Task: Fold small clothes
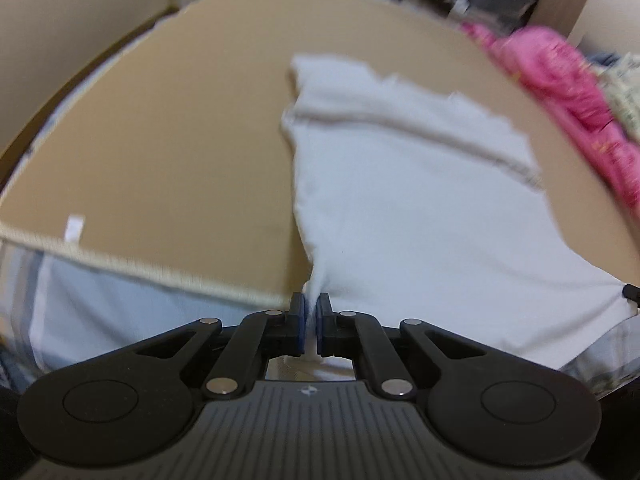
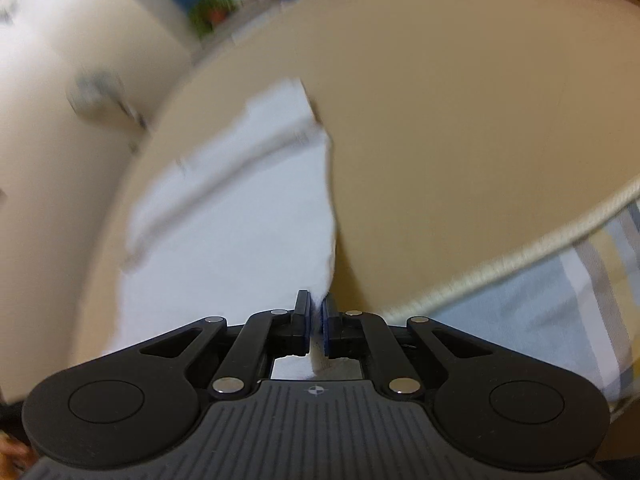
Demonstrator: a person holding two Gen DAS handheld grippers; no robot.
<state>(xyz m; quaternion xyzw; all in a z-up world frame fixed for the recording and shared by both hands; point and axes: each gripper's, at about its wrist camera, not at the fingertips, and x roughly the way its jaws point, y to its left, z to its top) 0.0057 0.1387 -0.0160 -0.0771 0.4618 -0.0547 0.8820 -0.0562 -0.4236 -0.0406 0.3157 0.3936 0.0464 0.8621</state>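
A small white garment lies spread on a tan mat, with a folded band across its far part. My left gripper is shut on the garment's near left corner, which bunches between the blue pads. In the right wrist view the same white garment stretches away to the left over the tan mat. My right gripper is shut on its near right corner. Both views are motion-blurred.
A pile of pink clothes lies at the mat's far right edge. The mat has a cream corded border over a pale blue striped sheet. A cream wall stands to the left.
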